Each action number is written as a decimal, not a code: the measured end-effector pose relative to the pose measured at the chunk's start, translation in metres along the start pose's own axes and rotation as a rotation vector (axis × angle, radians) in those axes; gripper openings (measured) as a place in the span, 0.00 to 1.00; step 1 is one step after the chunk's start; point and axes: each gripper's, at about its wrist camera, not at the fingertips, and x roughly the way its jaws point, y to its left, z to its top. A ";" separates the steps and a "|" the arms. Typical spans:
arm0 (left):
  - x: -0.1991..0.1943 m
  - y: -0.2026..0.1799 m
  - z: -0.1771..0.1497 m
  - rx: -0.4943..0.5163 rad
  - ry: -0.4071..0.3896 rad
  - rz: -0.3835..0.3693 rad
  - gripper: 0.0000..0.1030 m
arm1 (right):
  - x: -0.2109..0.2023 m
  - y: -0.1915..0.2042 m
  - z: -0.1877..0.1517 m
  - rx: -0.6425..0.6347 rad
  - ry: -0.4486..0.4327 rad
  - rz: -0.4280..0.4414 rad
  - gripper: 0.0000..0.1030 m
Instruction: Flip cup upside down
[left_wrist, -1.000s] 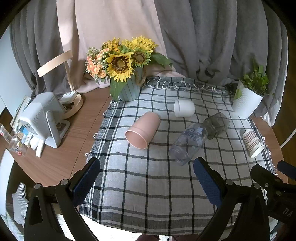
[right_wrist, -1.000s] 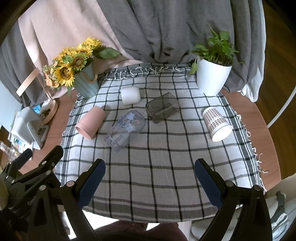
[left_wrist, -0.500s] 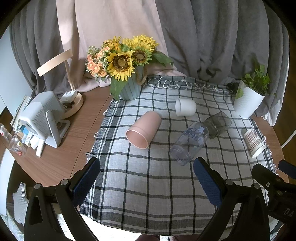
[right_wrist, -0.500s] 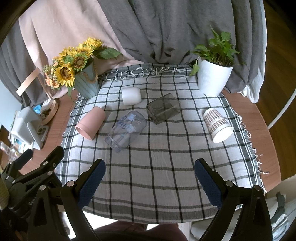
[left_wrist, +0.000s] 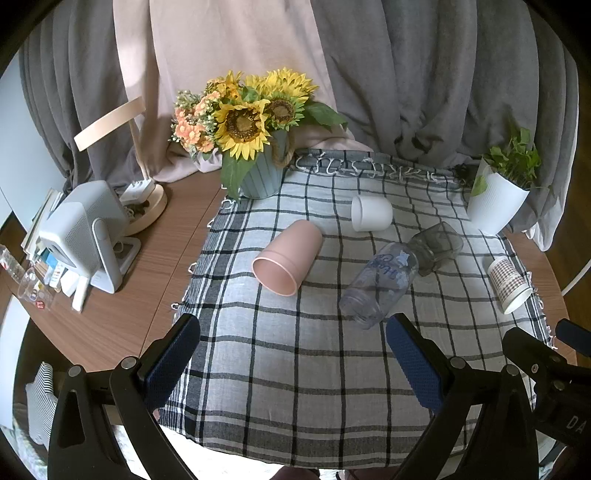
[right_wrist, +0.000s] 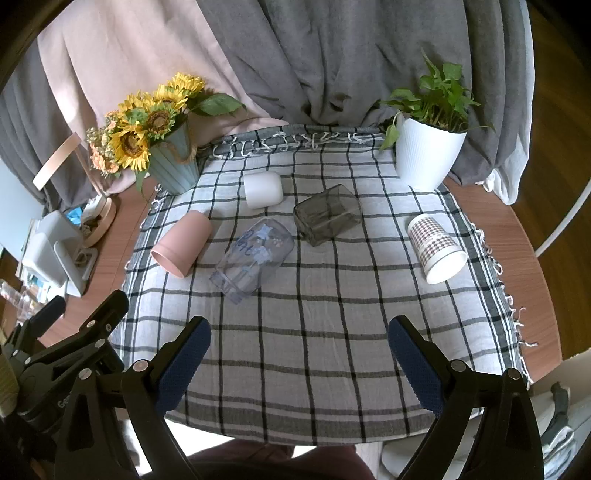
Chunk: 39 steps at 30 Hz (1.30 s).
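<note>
Several cups lie on their sides on a checked cloth: a pink cup, a small white cup, a clear printed glass, a dark grey square glass, and a patterned paper cup. My left gripper is open and empty, above the cloth's near edge. My right gripper is open and empty, also near the front edge, well short of the cups.
A sunflower vase stands at the cloth's back left. A white plant pot stands at the back right. A grey device and a wooden lamp base sit on the wooden table, left. Curtains hang behind.
Both views have shifted slightly; the grippers have drifted a little while staying open and empty. The cups have not moved.
</note>
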 end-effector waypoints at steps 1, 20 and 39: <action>0.000 0.000 0.000 0.000 0.000 -0.001 1.00 | 0.000 0.000 0.000 0.000 0.000 -0.001 0.94; 0.003 0.001 -0.001 -0.001 0.006 0.001 1.00 | 0.001 0.001 0.000 -0.001 0.003 -0.001 0.94; 0.012 0.003 0.002 -0.005 0.030 0.005 1.00 | 0.005 0.003 0.002 -0.001 0.005 0.000 0.94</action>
